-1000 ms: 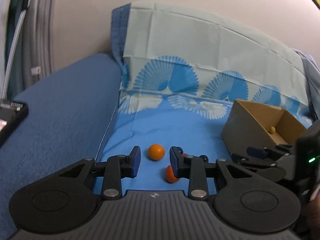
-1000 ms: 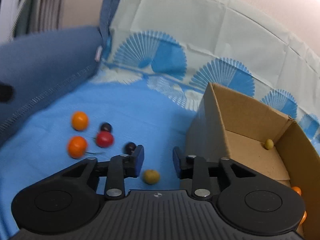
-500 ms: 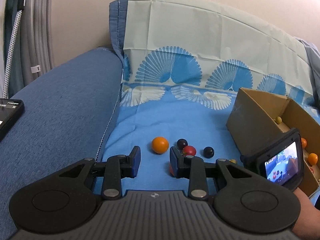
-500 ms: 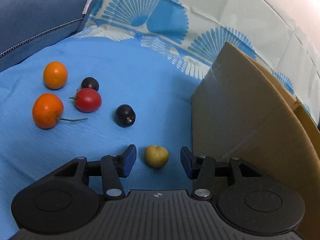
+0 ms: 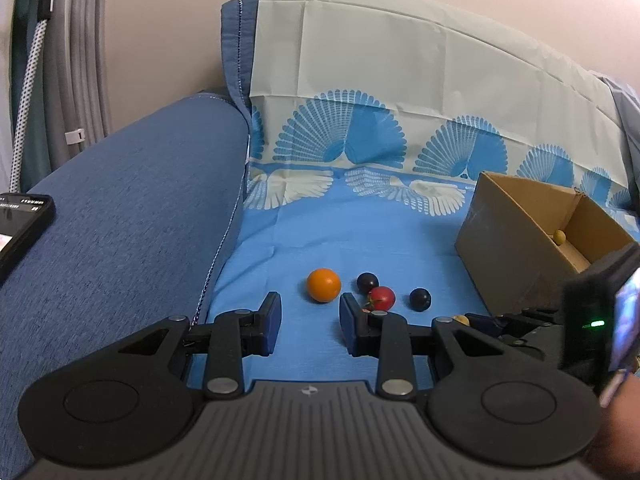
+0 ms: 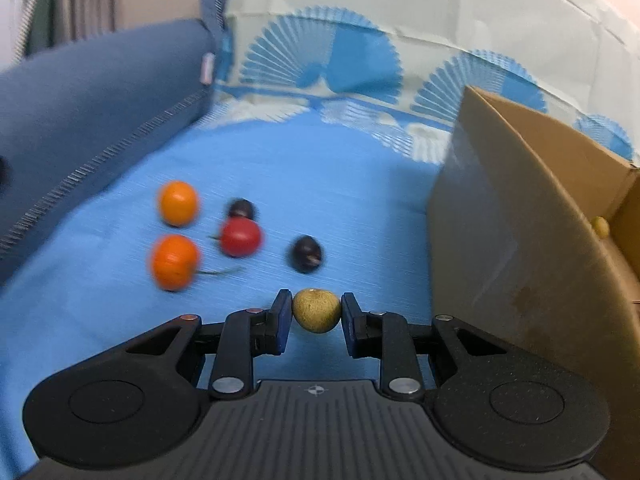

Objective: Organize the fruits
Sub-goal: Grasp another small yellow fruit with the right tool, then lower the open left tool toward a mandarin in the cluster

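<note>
One yellow-green fruit (image 6: 316,311) clamped between right tool (image 6: 315,312) pads, just closed.

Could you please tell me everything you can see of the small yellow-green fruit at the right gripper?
The yellow-green fruit is small, round and dull, with a faintly speckled, matte skin. It sits between the right gripper's blue pads, which have just closed and press on both its sides. It is low over the blue cloth, left of the cardboard box. Whether it still touches the cloth cannot be told.
</note>
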Tool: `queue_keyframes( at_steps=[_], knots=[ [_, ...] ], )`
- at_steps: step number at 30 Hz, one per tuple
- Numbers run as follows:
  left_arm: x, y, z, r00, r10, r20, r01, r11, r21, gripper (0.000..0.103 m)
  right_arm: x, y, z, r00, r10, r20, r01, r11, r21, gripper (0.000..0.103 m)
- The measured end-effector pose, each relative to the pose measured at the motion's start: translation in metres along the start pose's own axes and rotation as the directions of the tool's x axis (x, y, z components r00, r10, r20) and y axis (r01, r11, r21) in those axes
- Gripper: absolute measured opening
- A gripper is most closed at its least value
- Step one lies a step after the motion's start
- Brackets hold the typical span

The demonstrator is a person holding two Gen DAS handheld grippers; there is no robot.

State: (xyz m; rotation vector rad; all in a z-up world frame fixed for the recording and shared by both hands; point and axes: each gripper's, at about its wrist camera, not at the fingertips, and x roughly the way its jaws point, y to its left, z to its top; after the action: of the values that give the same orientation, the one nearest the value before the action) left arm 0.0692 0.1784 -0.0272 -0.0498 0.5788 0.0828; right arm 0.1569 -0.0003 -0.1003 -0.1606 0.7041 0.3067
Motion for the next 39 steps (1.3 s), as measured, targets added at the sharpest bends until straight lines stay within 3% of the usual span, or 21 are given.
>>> queue_keyframes(
  at_steps=[7,12,15,20,27,39],
  knots=[
    [-0.002,0.001,-0.001,1.000,-0.013,-0.001,0.012,1.000,-0.006,0.036,-0.056,0.003,0.010,0.989,0.146,0.031,-0.143,0.986,-0.084,0.027],
    [-0.004,-0.002,-0.002,0.999,-0.035,0.014,0.035,0.999,0.013,0.040,-0.104,-0.014,0.002,0.979,0.198,0.041,-0.194,0.978,-0.077,0.027],
    [-0.005,-0.002,-0.003,0.999,-0.044,0.018,0.043,0.999,0.015,0.040,-0.118,-0.017,-0.008,0.982,0.189,0.019,-0.187,0.980,-0.069,0.028],
    [-0.006,-0.001,-0.003,0.999,-0.048,0.014,0.048,0.999,0.012,0.040,-0.111,-0.015,-0.011,0.987,0.161,0.005,-0.160,0.985,-0.060,0.028],
    [-0.009,0.000,-0.005,0.998,-0.052,0.017,0.052,0.999,0.014,0.040,-0.075,-0.004,-0.020,0.988,0.128,-0.083,-0.133,0.990,-0.049,0.028],
    [-0.007,0.004,-0.004,0.998,-0.064,0.005,0.064,0.998,-0.010,0.040,-0.037,0.008,-0.044,0.971,0.082,-0.224,-0.102,0.992,-0.080,0.028]
  ],
)
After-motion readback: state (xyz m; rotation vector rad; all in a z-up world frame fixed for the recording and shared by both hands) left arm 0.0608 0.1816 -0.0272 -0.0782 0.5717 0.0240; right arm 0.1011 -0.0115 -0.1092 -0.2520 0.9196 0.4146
